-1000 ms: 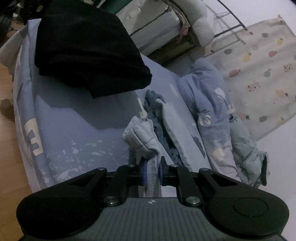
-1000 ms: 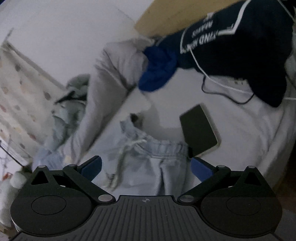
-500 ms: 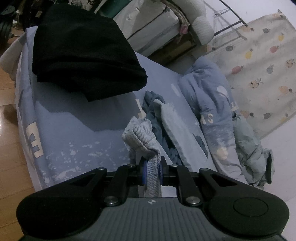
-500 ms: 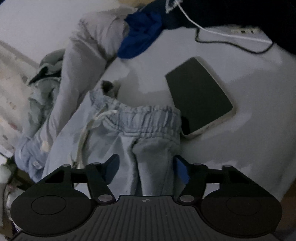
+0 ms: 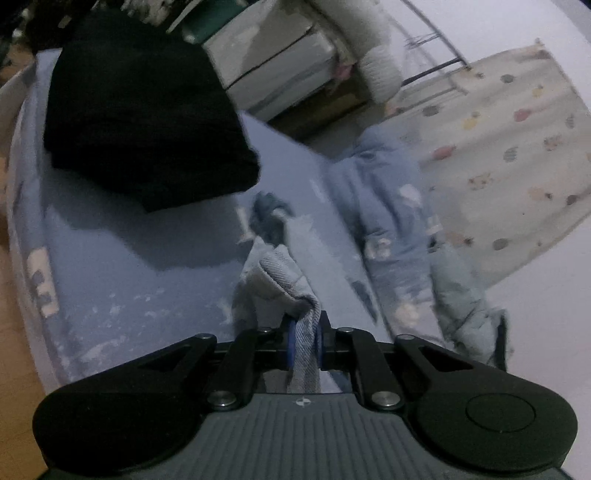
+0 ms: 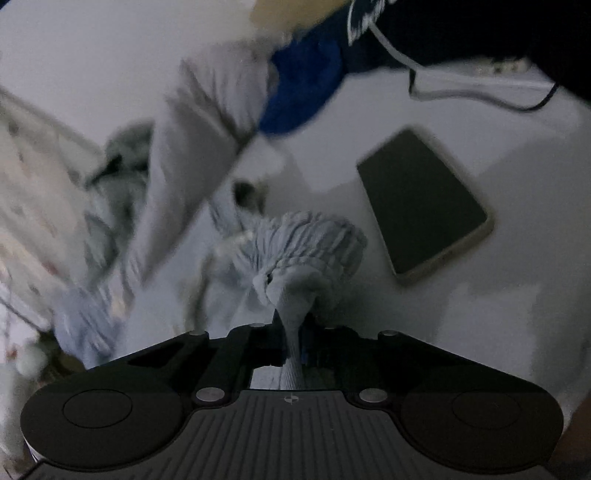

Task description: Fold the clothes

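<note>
My left view smears the bedding and patterned rug at two o'clock, their prints unreadable. The black garment at eleven o'clock runs off the top edge. In my right view, cloth at nine o'clock is blurred past telling; a dark garment and its lettering are cut at twelve. The pants' waistband hides my right gripper's pads.

Dim bedroom, wooden floor, patterned rug

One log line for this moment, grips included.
left gripper: shut on pants | right gripper: shut on waistband | phone: beside
</note>
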Action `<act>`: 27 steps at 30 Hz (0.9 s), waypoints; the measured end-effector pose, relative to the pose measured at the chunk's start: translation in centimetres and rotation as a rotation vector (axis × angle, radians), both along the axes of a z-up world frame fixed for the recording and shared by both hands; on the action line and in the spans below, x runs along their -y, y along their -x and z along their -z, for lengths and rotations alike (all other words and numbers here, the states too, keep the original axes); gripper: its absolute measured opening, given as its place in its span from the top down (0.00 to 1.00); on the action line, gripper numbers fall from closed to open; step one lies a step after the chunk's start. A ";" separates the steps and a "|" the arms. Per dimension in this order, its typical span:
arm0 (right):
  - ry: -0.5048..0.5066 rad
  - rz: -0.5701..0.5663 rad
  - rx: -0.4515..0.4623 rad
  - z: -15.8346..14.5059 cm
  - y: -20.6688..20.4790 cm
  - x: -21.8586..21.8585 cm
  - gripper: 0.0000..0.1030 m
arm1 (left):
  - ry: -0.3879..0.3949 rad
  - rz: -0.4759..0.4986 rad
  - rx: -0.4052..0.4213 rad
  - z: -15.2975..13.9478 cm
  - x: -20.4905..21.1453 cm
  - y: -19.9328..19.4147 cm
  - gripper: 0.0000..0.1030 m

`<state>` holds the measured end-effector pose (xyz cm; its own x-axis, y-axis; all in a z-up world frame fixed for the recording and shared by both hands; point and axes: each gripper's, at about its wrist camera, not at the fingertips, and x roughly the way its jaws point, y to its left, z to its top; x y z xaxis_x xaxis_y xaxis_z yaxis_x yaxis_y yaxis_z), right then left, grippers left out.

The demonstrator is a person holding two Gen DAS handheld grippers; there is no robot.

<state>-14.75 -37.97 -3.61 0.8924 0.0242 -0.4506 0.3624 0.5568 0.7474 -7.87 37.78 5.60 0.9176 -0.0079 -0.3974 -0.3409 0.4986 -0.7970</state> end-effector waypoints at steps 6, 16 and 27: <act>-0.006 0.059 0.064 -3.6 3.5 -1.4 0.93 | 0.003 -0.023 0.077 -2.8 -0.5 1.9 0.89; -0.045 0.029 0.049 -8.0 10.9 -1.3 0.93 | 0.005 -0.127 0.163 -6.6 -3.3 8.0 0.89; -0.072 -0.003 -0.113 -10.0 11.0 -2.6 0.93 | 0.109 -0.279 0.194 -6.8 -3.4 9.0 0.89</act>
